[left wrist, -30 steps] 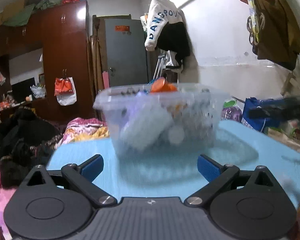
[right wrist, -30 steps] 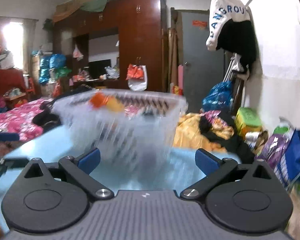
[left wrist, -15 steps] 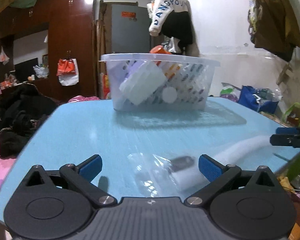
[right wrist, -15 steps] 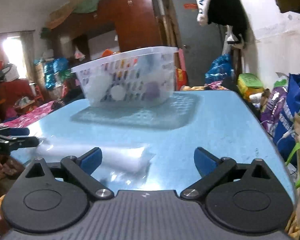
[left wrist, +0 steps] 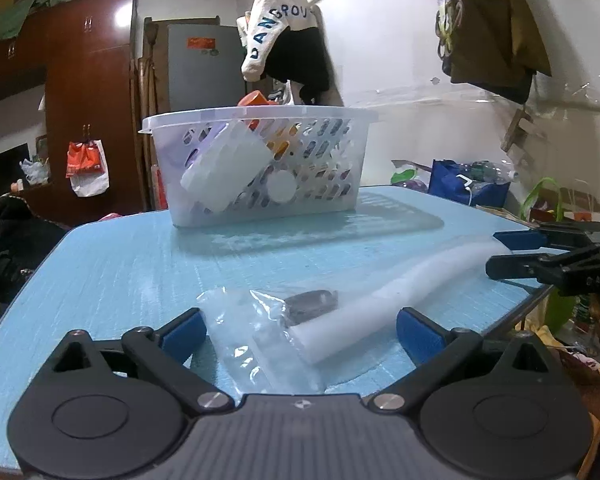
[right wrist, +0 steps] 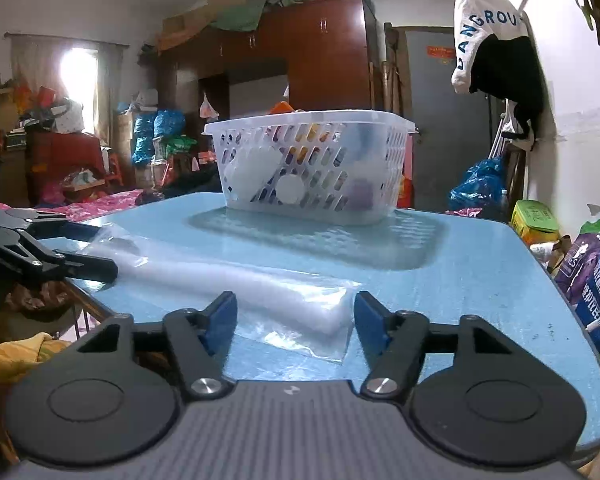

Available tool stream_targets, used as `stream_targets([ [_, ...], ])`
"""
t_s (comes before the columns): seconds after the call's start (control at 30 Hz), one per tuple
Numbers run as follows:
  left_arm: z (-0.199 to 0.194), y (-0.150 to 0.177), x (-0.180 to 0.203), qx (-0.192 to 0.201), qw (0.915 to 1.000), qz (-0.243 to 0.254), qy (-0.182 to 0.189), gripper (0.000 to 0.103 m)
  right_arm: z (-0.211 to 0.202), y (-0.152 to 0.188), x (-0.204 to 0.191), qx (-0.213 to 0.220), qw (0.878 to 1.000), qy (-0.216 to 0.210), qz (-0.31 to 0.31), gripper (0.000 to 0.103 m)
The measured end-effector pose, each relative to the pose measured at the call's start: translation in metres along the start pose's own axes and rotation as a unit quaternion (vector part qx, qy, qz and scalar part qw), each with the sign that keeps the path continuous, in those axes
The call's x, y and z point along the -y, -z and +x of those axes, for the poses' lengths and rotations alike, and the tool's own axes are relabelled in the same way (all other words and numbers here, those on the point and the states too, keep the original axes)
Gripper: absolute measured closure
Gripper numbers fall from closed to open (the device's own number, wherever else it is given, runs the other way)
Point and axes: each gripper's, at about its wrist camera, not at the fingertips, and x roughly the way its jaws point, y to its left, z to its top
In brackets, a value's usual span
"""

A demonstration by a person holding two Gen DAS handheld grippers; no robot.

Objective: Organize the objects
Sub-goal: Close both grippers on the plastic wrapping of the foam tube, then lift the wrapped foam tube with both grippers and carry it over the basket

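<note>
Lying across the near part of the glossy light-blue tabletop (left wrist: 132, 264) is a long white foam tube sealed in a crinkled clear plastic bag (left wrist: 384, 300), its surface matte and soft-looking under the shiny wrap; a small dark object (left wrist: 310, 304) sits inside the same wrap near one end, too blurred to identify. Seen from the right wrist view, the same packaged tube (right wrist: 236, 284) runs flat and slightly bowed across the table, with the loose film fanning out at its near end. The left gripper (left wrist: 300, 330) is held low and level at the table's edge, its blue-padded fingers (left wrist: 182, 330) spread wide on either side of the tube's end without touching it. The right gripper (right wrist: 296, 316) sits equally low at the other end, fingers apart, flanking the flat corner of the bag with a gap on each side. Each gripper appears in the other's view, black linkage arms and blue pads open beside the tube. Farther back on the table stands a translucent white plastic basket with a slotted lattice wall (left wrist: 260, 160), rectangular with a rolled rim. Inside it lean a white plastic bottle (left wrist: 226, 172), an orange-capped container (left wrist: 254, 100) poking above the rim, and a purple item (right wrist: 358, 194), with other small packages that cannot be made out.
</note>
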Motion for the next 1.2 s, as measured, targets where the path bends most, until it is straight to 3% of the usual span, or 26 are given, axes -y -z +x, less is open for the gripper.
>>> stream_targets([
  [0.17, -0.002, 0.001, 0.003, 0.01, 0.9998, 0.01, 0.016, 0.013, -0.002, 0.001, -0.002, 0.003, 1.0, 0.003, -0.01, 0.046],
  [0.33, -0.004, 0.0, 0.011, 0.018, 0.9991, 0.021, 0.033, 0.04, -0.003, 0.003, -0.005, 0.01, 0.999, 0.014, -0.03, 0.057],
  [0.4, -0.003, -0.001, 0.013, 0.019, 0.9989, 0.021, 0.038, 0.046, -0.004, 0.002, -0.005, 0.01, 0.999, 0.019, -0.037, 0.063],
  [0.6, -0.002, 0.0, 0.016, 0.028, 0.9988, 0.021, 0.035, 0.053, -0.005, 0.001, -0.006, 0.014, 0.999, 0.014, -0.05, 0.074],
  [0.7, 0.001, -0.001, 0.015, 0.032, 0.9988, 0.013, 0.035, 0.056, -0.005, -0.001, -0.006, 0.019, 0.998, 0.016, -0.049, 0.085],
  [1.2, -0.004, -0.023, 0.006, 0.056, 0.998, 0.003, 0.029, 0.065, -0.007, -0.023, 0.005, 0.032, 0.999, 0.003, -0.031, 0.093],
])
